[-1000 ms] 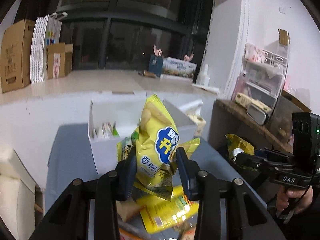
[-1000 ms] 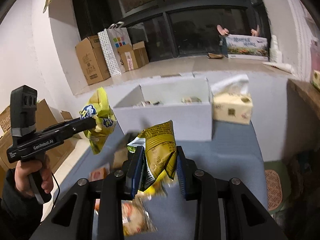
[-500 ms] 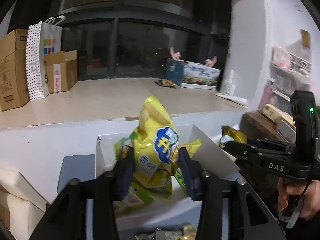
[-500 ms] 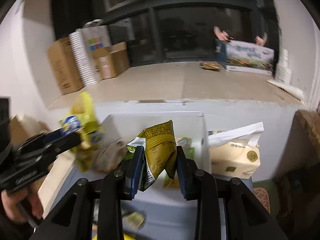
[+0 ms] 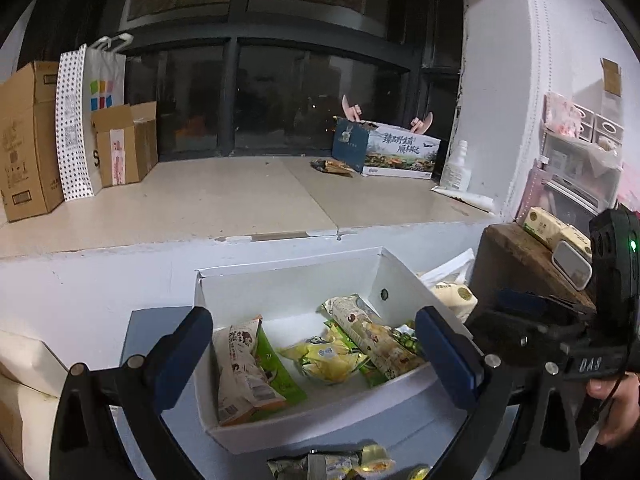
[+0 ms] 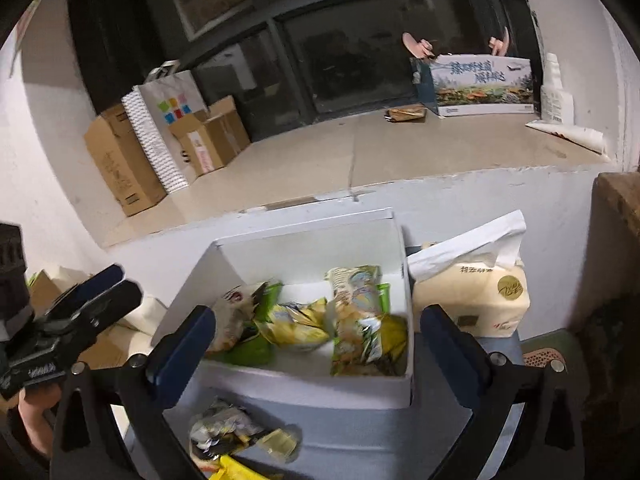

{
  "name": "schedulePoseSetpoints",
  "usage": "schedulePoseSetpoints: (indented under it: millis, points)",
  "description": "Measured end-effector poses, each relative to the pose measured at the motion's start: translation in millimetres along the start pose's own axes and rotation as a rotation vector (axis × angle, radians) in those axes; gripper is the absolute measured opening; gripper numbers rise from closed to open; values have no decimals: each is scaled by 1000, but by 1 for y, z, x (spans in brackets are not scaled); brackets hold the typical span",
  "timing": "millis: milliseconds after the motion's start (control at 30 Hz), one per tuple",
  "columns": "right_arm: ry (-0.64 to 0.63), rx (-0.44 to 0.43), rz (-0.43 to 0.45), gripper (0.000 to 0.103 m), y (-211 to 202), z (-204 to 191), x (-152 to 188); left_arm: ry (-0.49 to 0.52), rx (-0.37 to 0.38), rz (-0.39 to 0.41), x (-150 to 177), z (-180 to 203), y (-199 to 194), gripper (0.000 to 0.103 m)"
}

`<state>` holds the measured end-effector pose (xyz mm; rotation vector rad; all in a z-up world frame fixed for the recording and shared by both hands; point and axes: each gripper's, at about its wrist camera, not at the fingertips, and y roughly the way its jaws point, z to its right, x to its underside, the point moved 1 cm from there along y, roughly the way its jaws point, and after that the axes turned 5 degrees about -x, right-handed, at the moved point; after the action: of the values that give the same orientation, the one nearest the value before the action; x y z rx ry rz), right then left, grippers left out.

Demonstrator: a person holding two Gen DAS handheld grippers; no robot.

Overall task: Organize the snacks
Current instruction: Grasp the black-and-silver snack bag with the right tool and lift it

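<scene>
A white box (image 5: 308, 424) (image 6: 304, 390) stands on the grey table and holds several snack packets. A yellow chip bag (image 5: 324, 356) (image 6: 296, 326) lies in its middle, a green and white packet (image 5: 248, 364) at its left, a long printed packet (image 5: 372, 336) (image 6: 356, 320) at its right. My left gripper (image 5: 312, 352) is open and empty just above the box's near side. My right gripper (image 6: 316, 344) is open and empty over the box. The right gripper also shows in the left wrist view (image 5: 560, 340), and the left gripper in the right wrist view (image 6: 80, 308).
Loose snack packets lie on the table in front of the box (image 6: 236, 432) (image 5: 332, 464). A tissue pack (image 6: 472, 296) stands right of the box. Behind is a white ledge (image 5: 200, 208) with cardboard boxes (image 5: 28, 140) and a printed carton (image 5: 396, 152).
Both grippers moved forward over the box and opened. The yellow chip bag and the yellow-brown packet left the jaws and now lie in the box.
</scene>
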<state>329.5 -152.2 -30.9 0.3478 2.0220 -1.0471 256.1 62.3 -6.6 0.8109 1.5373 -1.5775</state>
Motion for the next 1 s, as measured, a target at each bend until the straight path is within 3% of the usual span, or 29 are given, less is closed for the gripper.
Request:
schedulePoseSetpoints:
  millis: [133, 267, 333, 467, 567, 667, 767, 900, 1000]
  points:
    - [-32, -43, 24, 103, -25, -10, 22, 44, 38, 27, 16, 11, -32, 103]
    - [-35, -76, 44, 103, -60, -16, 57, 120, 97, 4, 45, 21, -59, 103]
    - [-39, -93, 55, 103, -76, -20, 74, 131, 92, -8, 63, 23, -72, 103]
    - [-43, -111, 96, 103, -111, -26, 115, 60, 143, -23, 100, 22, -98, 103]
    - [-13, -119, 132, 103, -132, -25, 144, 13, 139, -52, 134, 22, -111, 103]
    - [14, -141, 171, 103, -150, -24, 169, 23, 159, -97, 159, 24, -113, 103]
    - [-22, -128, 169, 103, -154, -30, 178, 19, 133, -100, 171, 24, -122, 103]
    - [-67, -116, 196, 103, -153, -37, 182, -28, 157, -81, 176, 18, -135, 103]
    - [-101, -115, 143, 103, -136, -44, 182, -46, 140, -60, 176, 13, -144, 103]
